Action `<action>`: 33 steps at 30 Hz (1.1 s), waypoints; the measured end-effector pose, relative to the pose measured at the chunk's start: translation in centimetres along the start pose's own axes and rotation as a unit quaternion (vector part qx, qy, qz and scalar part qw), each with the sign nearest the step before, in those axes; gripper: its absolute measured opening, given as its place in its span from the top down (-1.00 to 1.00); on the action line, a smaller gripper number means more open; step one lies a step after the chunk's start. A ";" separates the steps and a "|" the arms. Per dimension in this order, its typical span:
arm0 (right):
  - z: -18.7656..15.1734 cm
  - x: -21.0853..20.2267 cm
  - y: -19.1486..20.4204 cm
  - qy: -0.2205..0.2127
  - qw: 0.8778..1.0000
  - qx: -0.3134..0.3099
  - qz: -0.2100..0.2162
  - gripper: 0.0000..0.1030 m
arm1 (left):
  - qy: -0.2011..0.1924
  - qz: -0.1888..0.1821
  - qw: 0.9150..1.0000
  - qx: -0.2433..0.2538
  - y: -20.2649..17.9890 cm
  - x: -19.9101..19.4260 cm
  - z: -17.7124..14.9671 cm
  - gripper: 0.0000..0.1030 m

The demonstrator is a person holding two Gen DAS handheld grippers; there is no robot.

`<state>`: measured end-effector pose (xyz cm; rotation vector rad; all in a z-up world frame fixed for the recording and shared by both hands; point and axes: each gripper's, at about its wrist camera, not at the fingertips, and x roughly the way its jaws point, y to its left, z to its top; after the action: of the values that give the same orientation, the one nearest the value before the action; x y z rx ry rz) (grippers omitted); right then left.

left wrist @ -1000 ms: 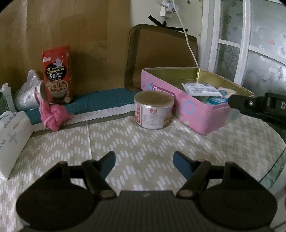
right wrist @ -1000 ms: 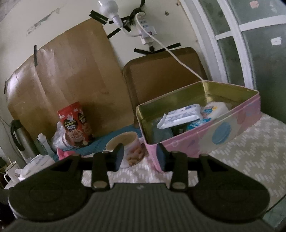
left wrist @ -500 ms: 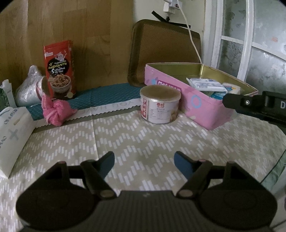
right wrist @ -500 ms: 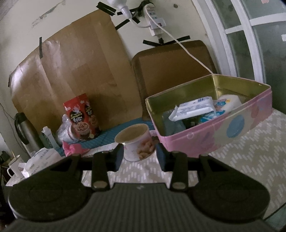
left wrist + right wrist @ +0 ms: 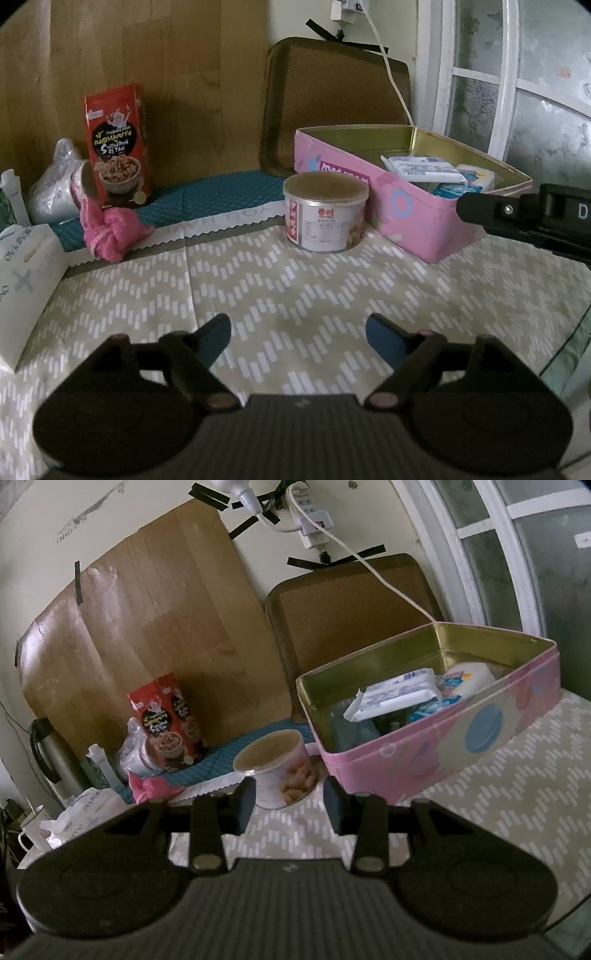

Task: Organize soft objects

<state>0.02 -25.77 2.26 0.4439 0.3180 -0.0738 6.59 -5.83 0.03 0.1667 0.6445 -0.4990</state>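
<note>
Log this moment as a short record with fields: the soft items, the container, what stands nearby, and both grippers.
soft item still out: pink knotted cloth, lying on the table by the red snack box
container: pink tin, lid off, with soft packets inside
beside the tin: round can, upright, closed
left gripper: jaws have just been opening, nothing between them, above bare tablecloth
right gripper: part open, empty, aimed toward the can
</note>
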 end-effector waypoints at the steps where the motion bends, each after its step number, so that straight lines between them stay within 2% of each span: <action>1: 0.0 0.0 -0.1 -0.001 1.000 0.000 0.000 0.16 | 0.000 -0.001 1.000 0.001 0.0 0.0 0.0 -0.62; 7: 0.0 0.0 -0.4 -0.002 1.000 0.011 0.001 0.07 | -0.003 -0.004 1.000 0.005 -0.3 -0.2 0.1 -0.64; 18: 0.3 -1.1 0.1 -0.038 0.999 0.001 -0.005 0.06 | -0.027 -0.019 0.999 0.017 -1.1 -1.9 0.5 -0.65; 26: 0.4 -1.2 -0.2 -0.040 0.999 0.007 -0.008 0.06 | -0.037 -0.024 0.999 0.021 -1.4 -2.7 0.6 -0.66; 33: 0.5 -1.3 -0.2 -0.043 0.999 0.011 -0.012 0.06 | -0.047 -0.024 0.998 0.023 -1.5 -3.2 0.8 -0.79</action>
<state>-1.09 -26.19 2.98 0.4566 0.2374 -0.1187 4.07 -6.09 2.61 0.1703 0.5466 -0.5648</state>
